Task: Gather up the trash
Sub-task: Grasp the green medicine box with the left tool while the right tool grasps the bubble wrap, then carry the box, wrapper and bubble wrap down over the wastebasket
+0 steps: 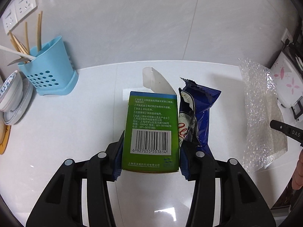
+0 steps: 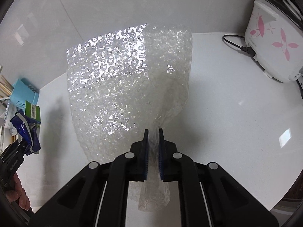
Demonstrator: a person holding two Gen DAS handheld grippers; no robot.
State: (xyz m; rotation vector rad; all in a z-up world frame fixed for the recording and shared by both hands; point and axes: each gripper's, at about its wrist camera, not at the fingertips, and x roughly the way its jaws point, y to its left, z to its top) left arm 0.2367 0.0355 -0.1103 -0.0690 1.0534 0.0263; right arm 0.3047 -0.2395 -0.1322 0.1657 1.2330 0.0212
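Note:
My left gripper [image 1: 151,141] is shut on a green medicine box [image 1: 149,124] with a barcode and an open white flap, together with a torn dark blue snack wrapper [image 1: 197,113] pressed against the box's right side. Both are held above the white counter [image 1: 66,132]. My right gripper [image 2: 153,134] is shut on a sheet of clear bubble wrap [image 2: 121,79], pinched at its lower edge and lifted off the counter. The bubble wrap also shows in the left wrist view [image 1: 263,109], and the box [image 2: 33,111] and wrapper [image 2: 26,130] show at the left of the right wrist view.
A blue utensil holder [image 1: 49,70] with chopsticks and stacked bowls [image 1: 13,98] stand at the left by the wall sockets [image 1: 19,9]. A white rice cooker with pink flowers [image 2: 274,43] and its black cord [image 2: 238,45] stand at the right.

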